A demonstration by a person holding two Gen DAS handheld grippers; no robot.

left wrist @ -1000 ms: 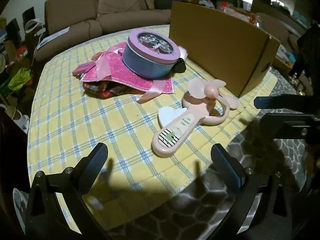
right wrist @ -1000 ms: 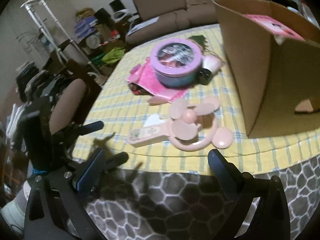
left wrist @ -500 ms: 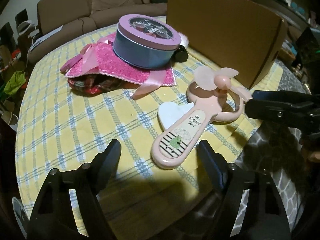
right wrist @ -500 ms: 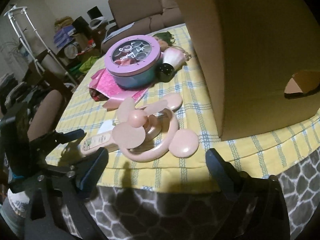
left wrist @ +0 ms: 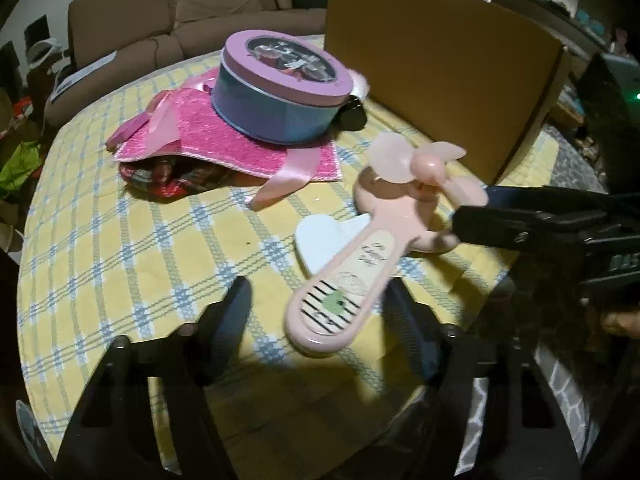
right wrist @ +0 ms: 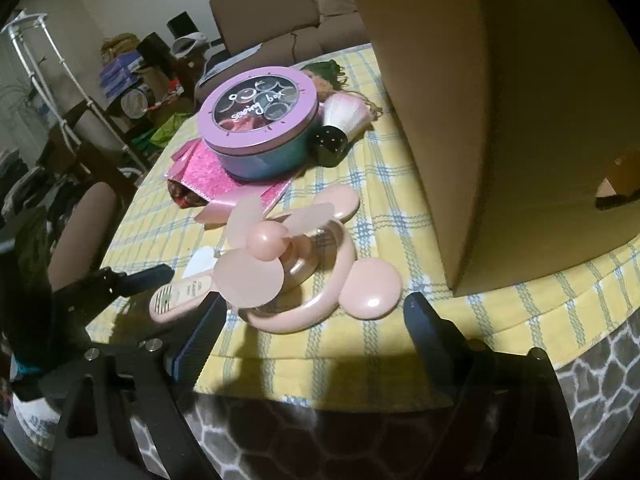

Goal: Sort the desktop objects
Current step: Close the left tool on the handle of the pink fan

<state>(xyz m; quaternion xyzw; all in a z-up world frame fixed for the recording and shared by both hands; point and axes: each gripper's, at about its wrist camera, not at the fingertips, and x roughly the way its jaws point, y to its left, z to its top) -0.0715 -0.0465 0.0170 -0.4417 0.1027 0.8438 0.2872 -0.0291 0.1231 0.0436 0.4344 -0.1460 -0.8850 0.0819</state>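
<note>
A pink hand-held fan lies on the yellow checked tablecloth [left wrist: 120,248] near the front edge. Its handle [left wrist: 344,292] sits between the fingers of my left gripper [left wrist: 316,312], whose jaws are closing; a gap still shows on the left side, so the pads do not press it. My right gripper [right wrist: 312,320] stands open around the fan's ring-shaped head [right wrist: 280,264], just short of it. The right gripper's finger [left wrist: 520,220] shows beside the fan head in the left wrist view. A white heart [left wrist: 324,236] lies under the handle.
A round purple-lidded sewing box [left wrist: 280,84] rests on a pink glitter pouch [left wrist: 224,140] with plaid cloth [left wrist: 168,180] beneath. A makeup brush [right wrist: 340,124] lies beside it. A tall cardboard box [right wrist: 500,120] stands at the right. A sofa [left wrist: 160,20] is behind.
Both grippers have come down and closer to the fan. The left jaws have narrowed around the handle. The right gripper now straddles the front of the fan head.
</note>
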